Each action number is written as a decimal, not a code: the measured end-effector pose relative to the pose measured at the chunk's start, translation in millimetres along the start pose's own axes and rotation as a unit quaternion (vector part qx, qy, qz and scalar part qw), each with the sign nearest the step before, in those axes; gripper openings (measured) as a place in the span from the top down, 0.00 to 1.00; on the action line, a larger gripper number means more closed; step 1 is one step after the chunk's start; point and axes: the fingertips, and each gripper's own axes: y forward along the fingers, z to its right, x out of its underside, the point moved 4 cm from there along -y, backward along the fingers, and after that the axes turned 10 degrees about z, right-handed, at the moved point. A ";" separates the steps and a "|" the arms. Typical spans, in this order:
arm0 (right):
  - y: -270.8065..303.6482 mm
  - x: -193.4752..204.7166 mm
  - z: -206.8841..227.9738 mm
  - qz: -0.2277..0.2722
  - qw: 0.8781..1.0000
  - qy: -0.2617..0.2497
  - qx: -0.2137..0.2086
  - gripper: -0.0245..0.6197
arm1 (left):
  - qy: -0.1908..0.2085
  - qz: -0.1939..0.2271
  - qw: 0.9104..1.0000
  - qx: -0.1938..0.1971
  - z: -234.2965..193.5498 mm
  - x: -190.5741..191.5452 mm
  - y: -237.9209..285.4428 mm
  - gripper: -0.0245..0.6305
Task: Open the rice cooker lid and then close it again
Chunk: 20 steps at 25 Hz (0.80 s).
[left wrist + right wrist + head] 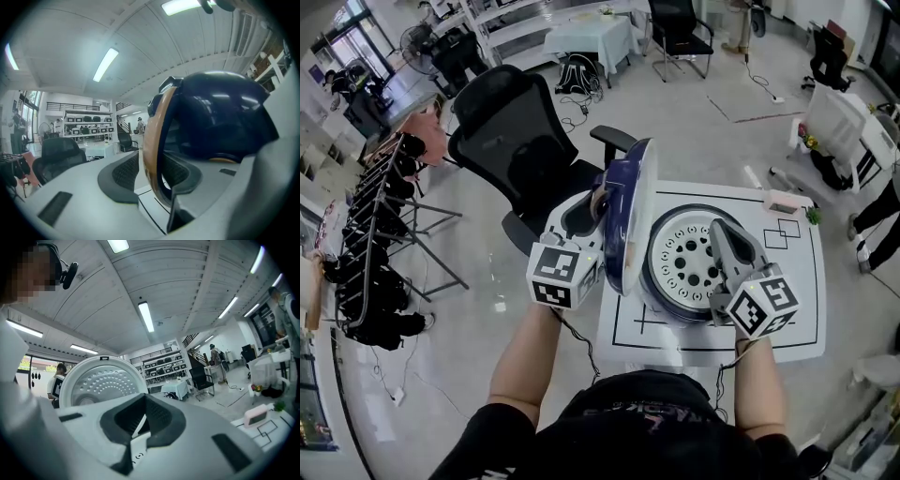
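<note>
**Cooker lid upright, its rim between the left gripper's jaws**

The rice cooker (670,300) sits on a white table (787,319) marked with black lines. Its lid (630,211) is swung fully up and stands on edge at the left side of the body, dark blue dome facing away from the pot and pale underside facing over it. A pale holed disc (682,258) shows in the round opening of the body.

The left gripper (598,208) reaches in from the left at the height of the lid's upper edge. In the left gripper view its jaws stand partly apart with the lid's tan rim running up between them. The pad (123,172) at the left of that view stands off the rim by a thin gap, while the other pad lies close against the inner side of the rim, so the jaws straddle the rim without clamping it.

The right gripper (719,234) hangs over the right part of the cooker's opening, well apart from the lid. Its jaws are closed together with nothing between them, and its view looks across at the dimpled underside of the lid.

A black office chair (511,141) stands on the floor beyond the table's left edge.
</note>
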 end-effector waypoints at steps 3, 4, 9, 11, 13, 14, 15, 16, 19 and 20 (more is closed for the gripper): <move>-0.2 0.5 -0.3 0.001 1.000 0.002 0.003 0.96 | 0.015 -0.001 1.000 -0.002 -0.2 -0.7 -5.4 0.71; -0.1 0.1 -1.0 0.002 1.000 0.003 0.003 0.96 | 0.016 -0.002 1.000 -0.002 -0.7 -1.2 -8.1 0.70; -2.7 -4.0 -9.9 -0.001 1.000 0.003 -0.016 0.96 | 0.012 0.001 1.000 -0.023 -2.8 -7.8 -29.3 0.62; -6.4 -5.9 -12.6 -0.004 1.000 0.002 -0.029 0.96 | 0.011 -0.003 0.999 -0.040 -0.1 -7.8 -40.0 0.60; -11.8 -6.6 -14.5 -0.008 0.999 0.002 -0.044 0.96 | 0.007 -0.006 0.998 -0.062 3.4 -5.5 -53.0 0.60; -15.8 -6.2 -14.6 -0.010 0.999 0.003 -0.052 0.96 | 0.004 -0.008 0.997 -0.074 6.2 -2.9 -60.0 0.60; -20.2 -5.6 -14.1 -0.012 0.998 0.003 -0.060 0.96 | 0.000 -0.010 0.996 -0.087 9.7 0.0 -67.2 0.59; -24.6 -5.3 -13.2 -0.014 0.998 0.004 -0.068 0.96 | -0.003 -0.012 0.995 -0.100 13.6 2.6 -74.4 0.59; -37.9 -5.7 -9.8 -0.022 0.996 0.008 -0.089 0.96 | -0.013 -0.018 0.991 -0.134 28.4 6.4 -96.5 0.59; -42.5 -5.7 -8.9 -0.025 0.995 0.009 -0.095 0.96 | -0.016 -0.021 0.989 -0.143 34.4 7.2 -103.9 0.59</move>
